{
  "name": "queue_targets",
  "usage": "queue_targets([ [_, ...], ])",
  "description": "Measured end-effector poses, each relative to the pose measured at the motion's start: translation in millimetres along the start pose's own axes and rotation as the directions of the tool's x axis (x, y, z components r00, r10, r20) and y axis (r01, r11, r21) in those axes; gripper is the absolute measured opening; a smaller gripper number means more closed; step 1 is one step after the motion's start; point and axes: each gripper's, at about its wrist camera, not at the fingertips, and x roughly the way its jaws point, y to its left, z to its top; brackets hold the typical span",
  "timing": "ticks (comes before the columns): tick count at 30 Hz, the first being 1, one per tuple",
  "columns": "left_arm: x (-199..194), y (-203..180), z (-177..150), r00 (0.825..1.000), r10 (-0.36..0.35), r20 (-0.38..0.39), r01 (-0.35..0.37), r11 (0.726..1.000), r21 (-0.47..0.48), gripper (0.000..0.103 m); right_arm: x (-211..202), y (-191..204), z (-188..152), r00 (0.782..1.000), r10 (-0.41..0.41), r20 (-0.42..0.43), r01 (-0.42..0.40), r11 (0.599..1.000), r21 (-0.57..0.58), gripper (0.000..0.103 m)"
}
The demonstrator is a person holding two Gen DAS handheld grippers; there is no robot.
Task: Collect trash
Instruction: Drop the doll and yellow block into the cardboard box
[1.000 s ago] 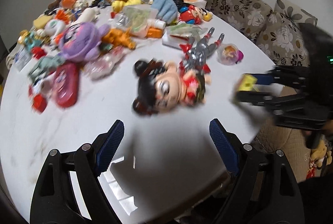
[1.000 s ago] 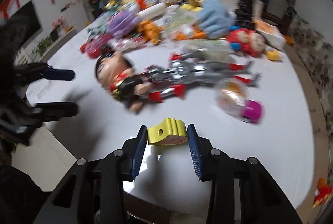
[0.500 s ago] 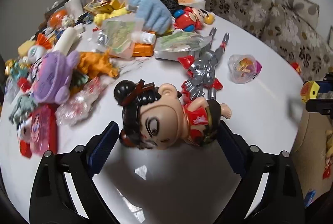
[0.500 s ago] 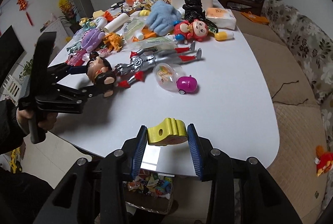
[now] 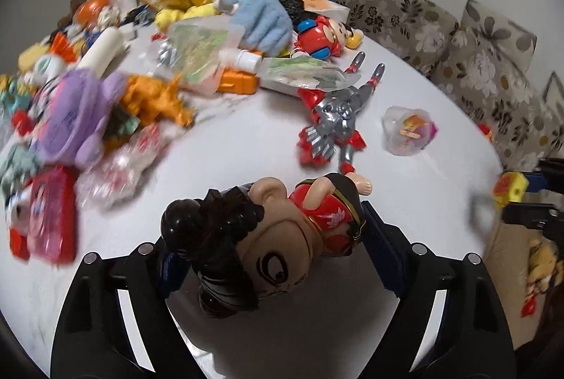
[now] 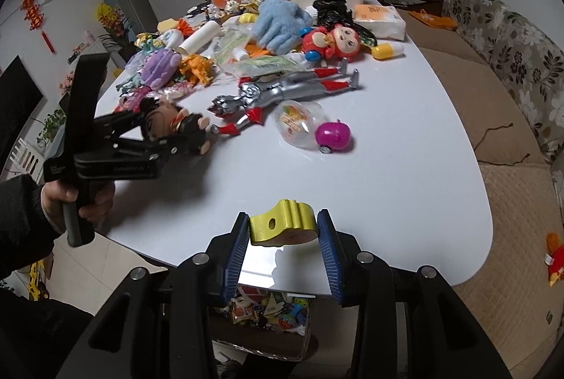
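Two grippers loaded or loading: left gripper (image 5: 268,259) has come in around the big-headed doll (image 5: 278,238), which a second ago lay ahead of its wide jaws; now they are closing on it at the near tabletop (image 5: 405,174) edge. Pickup nearly made. Right gripper (image 6: 282,238) stays clenched on the yellow block (image 6: 282,220), right of the doll, above the bin (image 6: 268,312) below.

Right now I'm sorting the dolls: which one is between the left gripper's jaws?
The black-haired doll in the red top; the silver figure and the red-hooded doll lie on the table.
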Motion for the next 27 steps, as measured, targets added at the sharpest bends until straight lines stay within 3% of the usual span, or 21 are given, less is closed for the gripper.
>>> queue_targets([
  [6, -83, -14, -30, 0.998, -0.057, 0.016, 0.057, 0.998, -0.004, 0.082, -18, 31, -4, 0.993, 0.106, -0.044, -0.110, 0.990, -0.093, 0.039],
  [8, -114, -26, -49, 0.998, -0.069, -0.004, 0.069, 0.997, 0.019, 0.082, -26, 45, -13, 0.986, 0.148, -0.081, -0.158, 0.978, -0.133, 0.039],
  [12, -141, -43, -85, 0.993, -0.085, -0.078, 0.086, 0.996, 0.017, 0.082, -26, 73, -42, 0.956, 0.216, -0.200, -0.257, 0.944, -0.209, 0.039],
  [15, -136, -51, -110, 0.985, -0.094, -0.144, 0.097, 0.995, 0.012, 0.082, -7, 86, -64, 0.932, 0.231, -0.280, -0.299, 0.925, -0.233, 0.039],
  [18, -106, -50, -139, 0.966, -0.076, -0.247, 0.080, 0.997, 0.006, 0.092, 26, 90, -82, 0.909, 0.239, -0.342, -0.323, 0.921, -0.217, 0.040],
  [19, -92, -48, -149, 0.955, -0.058, -0.289, 0.062, 0.998, 0.004, 0.092, 38, 90, -86, 0.901, 0.233, -0.366, -0.325, 0.922, -0.212, 0.042],
  [21, -70, -41, -166, 0.930, -0.082, -0.359, 0.077, 0.997, -0.026, 0.092, 59, 89, -97, 0.888, 0.224, -0.401, -0.321, 0.927, -0.193, 0.056],
  [24, -51, -30, -181, 0.900, -0.113, -0.421, 0.088, 0.993, -0.078, 0.092, 72, 88, -104, 0.879, 0.190, -0.437, -0.301, 0.932, -0.200, 0.055],
  [27, -59, -25, -175, 0.908, -0.119, -0.402, 0.095, 0.992, -0.077, 0.092, 55, 83, -96, 0.891, 0.197, -0.409, -0.298, 0.934, -0.200, 0.055],
])
